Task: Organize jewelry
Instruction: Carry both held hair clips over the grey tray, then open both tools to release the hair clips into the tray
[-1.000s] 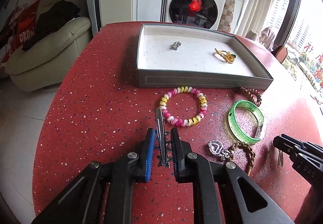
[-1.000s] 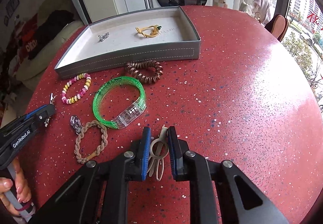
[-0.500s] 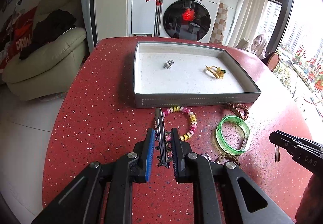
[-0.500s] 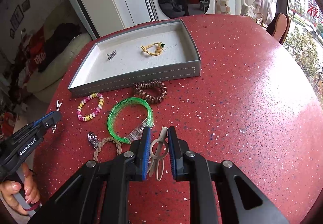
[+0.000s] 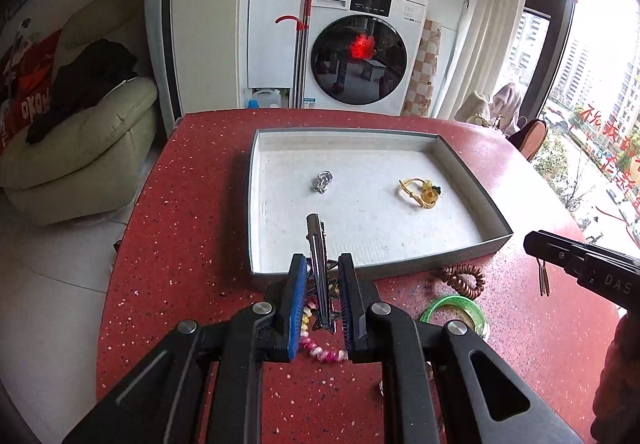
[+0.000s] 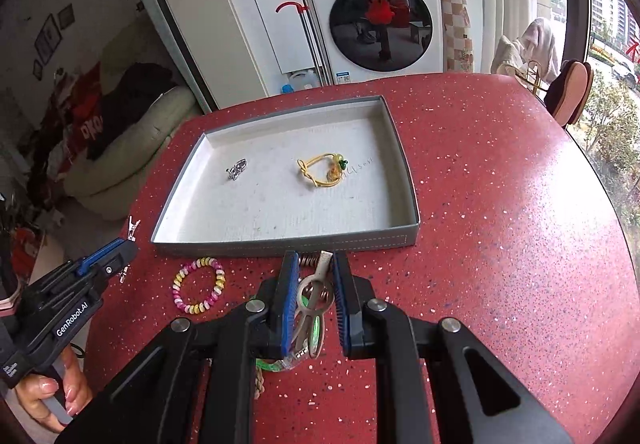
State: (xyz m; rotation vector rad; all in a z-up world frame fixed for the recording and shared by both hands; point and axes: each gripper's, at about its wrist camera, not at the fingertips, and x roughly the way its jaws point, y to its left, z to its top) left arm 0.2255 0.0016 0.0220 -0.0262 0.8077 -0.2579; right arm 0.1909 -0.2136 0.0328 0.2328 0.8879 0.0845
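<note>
We kept both jaws clamped — left gripper [image 5: 322, 298] on a stiff, slippery metal hair clip [image 5: 318, 256], right gripper [image 6: 316, 300] on a light beige clip [image 6: 316, 284] — each pinched mid-body at lower centre.

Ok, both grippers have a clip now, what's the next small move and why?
Probably carry both forward over the tray and then open. The left gripper is shut on the metal clip, the right gripper on the beige clip. Both are short of the tray's near wall, and the tray floor nearest them is bare.
</note>
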